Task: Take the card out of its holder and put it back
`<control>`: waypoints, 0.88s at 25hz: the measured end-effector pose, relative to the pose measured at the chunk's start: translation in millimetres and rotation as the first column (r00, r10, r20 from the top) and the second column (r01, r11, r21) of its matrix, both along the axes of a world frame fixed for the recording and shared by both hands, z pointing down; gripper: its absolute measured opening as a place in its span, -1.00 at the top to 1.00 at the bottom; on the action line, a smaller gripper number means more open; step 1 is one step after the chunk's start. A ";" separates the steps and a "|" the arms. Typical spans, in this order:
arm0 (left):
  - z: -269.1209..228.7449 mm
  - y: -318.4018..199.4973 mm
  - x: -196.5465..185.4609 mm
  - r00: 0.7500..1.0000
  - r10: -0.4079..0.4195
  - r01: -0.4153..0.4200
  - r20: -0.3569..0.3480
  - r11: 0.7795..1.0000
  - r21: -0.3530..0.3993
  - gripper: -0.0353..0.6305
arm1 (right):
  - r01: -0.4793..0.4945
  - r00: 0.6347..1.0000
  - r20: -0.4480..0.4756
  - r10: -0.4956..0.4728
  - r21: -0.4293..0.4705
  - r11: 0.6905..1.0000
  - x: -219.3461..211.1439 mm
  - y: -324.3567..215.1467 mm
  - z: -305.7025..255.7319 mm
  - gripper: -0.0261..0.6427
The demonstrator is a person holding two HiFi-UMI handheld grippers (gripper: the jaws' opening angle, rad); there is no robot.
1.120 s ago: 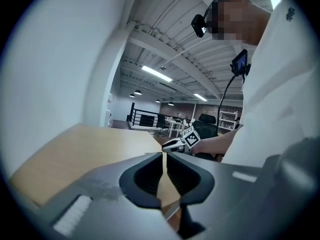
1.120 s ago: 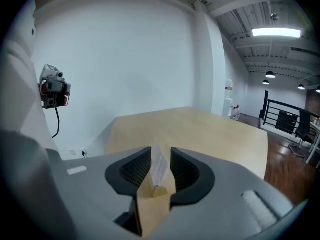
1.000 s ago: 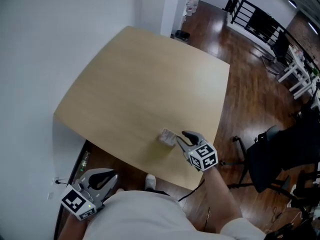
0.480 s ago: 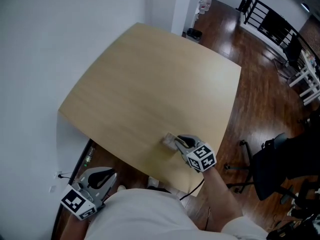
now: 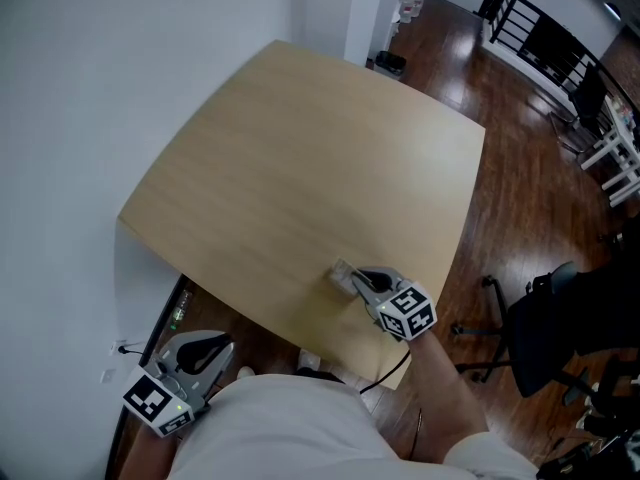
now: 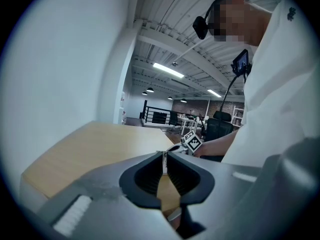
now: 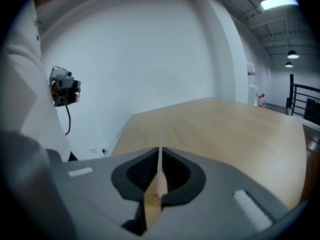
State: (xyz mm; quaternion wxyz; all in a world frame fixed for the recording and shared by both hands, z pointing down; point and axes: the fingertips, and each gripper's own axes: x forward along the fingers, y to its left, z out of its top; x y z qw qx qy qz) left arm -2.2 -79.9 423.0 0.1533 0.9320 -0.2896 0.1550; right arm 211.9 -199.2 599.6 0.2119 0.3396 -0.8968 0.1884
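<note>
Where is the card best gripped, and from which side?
Grip the card by its near edge, pads on both flat faces, coming from the near table edge: it stands thin and upright. The right gripper is shut on it so.

So the card is on the tabletop, close to the near edge and over toward the right. It stands edge-on between the jaws of the right hand-held gripper. The left hand-held gripper is off the tabletop, down below its near left corner. A wall runs along the left. An office chair stands on the floor to the right, with a railing way behind.
</note>
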 end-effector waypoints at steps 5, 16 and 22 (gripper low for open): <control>-0.2 2.2 -4.2 1.000 0.005 -0.005 -0.003 1.000 0.000 0.80 | -0.005 1.000 -0.002 0.005 0.011 1.000 0.7 -0.6 -8.2 0.86; -5.3 13.6 -24.3 0.998 0.047 -0.047 -0.036 0.999 0.017 0.80 | -0.036 0.999 -0.021 0.039 0.118 0.992 -4.9 11.7 -73.9 0.86; -7.6 27.6 -45.9 0.994 0.089 -0.087 -0.065 0.996 0.037 0.80 | -0.057 0.997 -0.046 0.066 0.176 0.983 -27.3 40.9 -108.9 0.86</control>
